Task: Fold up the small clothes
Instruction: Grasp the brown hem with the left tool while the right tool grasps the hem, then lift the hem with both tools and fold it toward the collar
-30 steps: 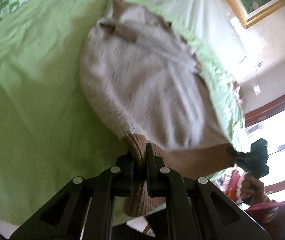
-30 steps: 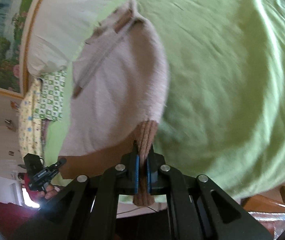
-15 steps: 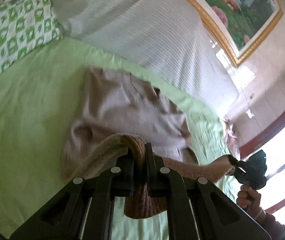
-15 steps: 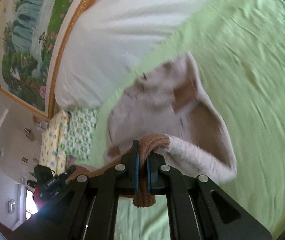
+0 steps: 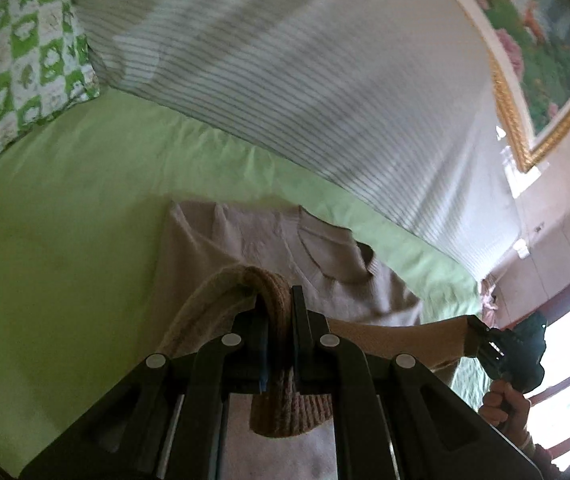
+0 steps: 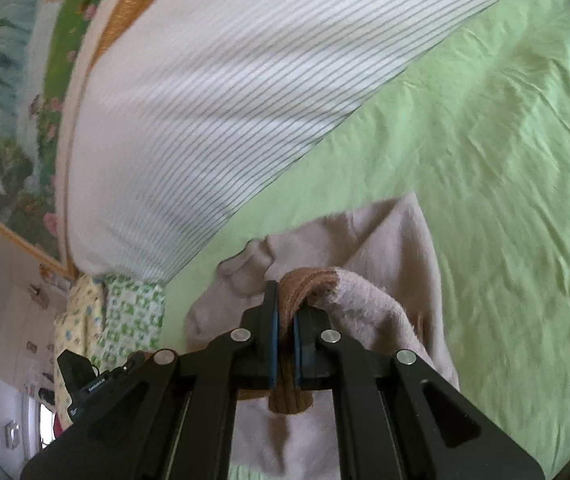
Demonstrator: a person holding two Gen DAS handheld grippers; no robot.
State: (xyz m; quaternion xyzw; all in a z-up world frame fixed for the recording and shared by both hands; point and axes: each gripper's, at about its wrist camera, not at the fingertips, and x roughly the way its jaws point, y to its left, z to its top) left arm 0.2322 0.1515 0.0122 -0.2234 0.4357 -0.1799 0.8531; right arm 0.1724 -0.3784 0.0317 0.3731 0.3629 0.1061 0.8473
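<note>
A small beige knit sweater (image 5: 253, 240) with a brown ribbed hem lies on the green bedsheet, its neck end toward the headboard. My left gripper (image 5: 277, 300) is shut on the brown hem (image 5: 273, 280), lifted over the sweater's body. In the right wrist view my right gripper (image 6: 283, 300) is shut on the hem's other corner (image 6: 301, 280), the sweater (image 6: 397, 248) doubling over beneath it. The right gripper (image 5: 481, 340) also shows at the left view's right edge, held by a hand (image 5: 505, 404), with the hem stretched between both grippers.
A white striped headboard cushion (image 5: 325, 80) rises behind the sweater. A green-checked pillow (image 5: 25, 68) lies at the left. A gold-framed painting (image 5: 545, 40) hangs above. Green sheet (image 6: 505, 140) spreads to the right.
Both grippers carried the hem forward over the sweater toward the headboard, folding the lower half over. The views tilted up, bringing cushion and painting into sight.
</note>
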